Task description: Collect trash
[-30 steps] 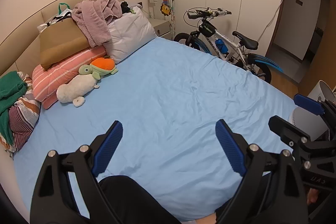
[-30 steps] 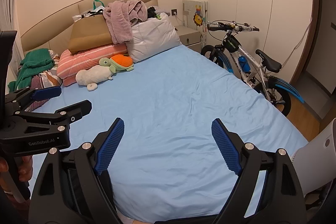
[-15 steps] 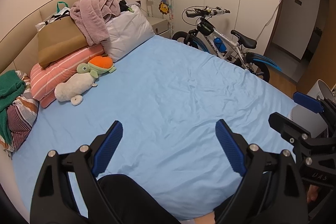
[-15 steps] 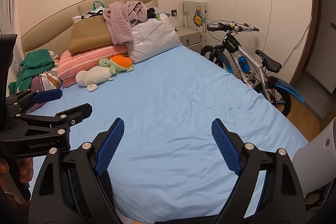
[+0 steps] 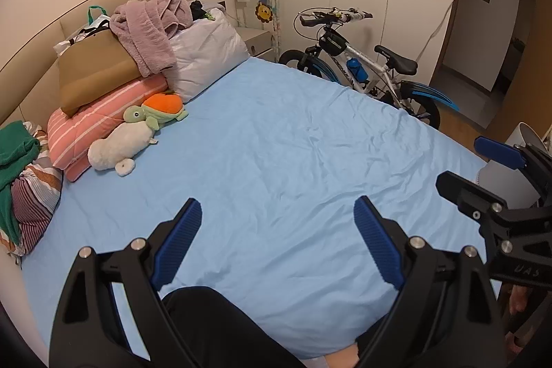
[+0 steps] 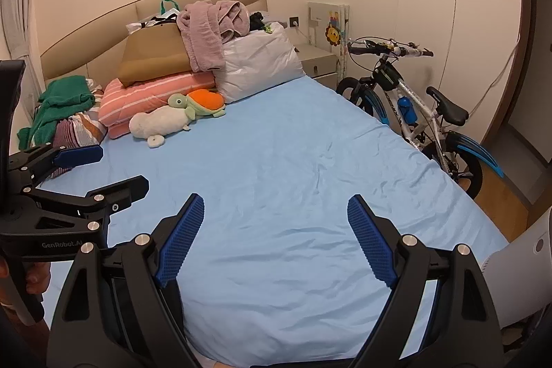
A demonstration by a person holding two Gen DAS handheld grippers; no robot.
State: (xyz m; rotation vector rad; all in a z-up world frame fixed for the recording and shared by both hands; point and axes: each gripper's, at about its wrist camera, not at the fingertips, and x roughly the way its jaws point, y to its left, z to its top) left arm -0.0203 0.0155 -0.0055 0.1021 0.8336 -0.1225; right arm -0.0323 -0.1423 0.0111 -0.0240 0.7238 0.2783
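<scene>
Left gripper [image 5: 277,242]: at the bottom centre of the left wrist view, its 2 blue ribbed fingers [image 5: 177,242] were spread wide and released, with nothing between them, over the near end of the bed.
Right gripper [image 6: 274,238]: at the bottom centre of the right wrist view, its fingers [image 6: 371,240] were likewise spread apart and empty.
Trash: no piece of trash could be made out in either view.
Bed: the wide mattress in a light blue wrinkled sheet [image 5: 293,161] filled the middle of both frames.
Headboard end: at the upper left lay a pink striped pillow [image 5: 103,112], a tan flat cushion [image 5: 93,71] on top of it, a mauve crumpled towel [image 5: 148,30] and a white puffy pillow [image 5: 207,54].
Toys: a green plush turtle with an orange shell [image 5: 157,111] touched a white plush seal [image 5: 119,149], both just in front of the striped pillow.
Far left: a green folded cloth [image 6: 60,106] sat on striped bedding.
Right side: a white and blue bicycle [image 6: 414,116] stood beside the bed, near a white bedside cabinet [image 6: 319,62].
</scene>
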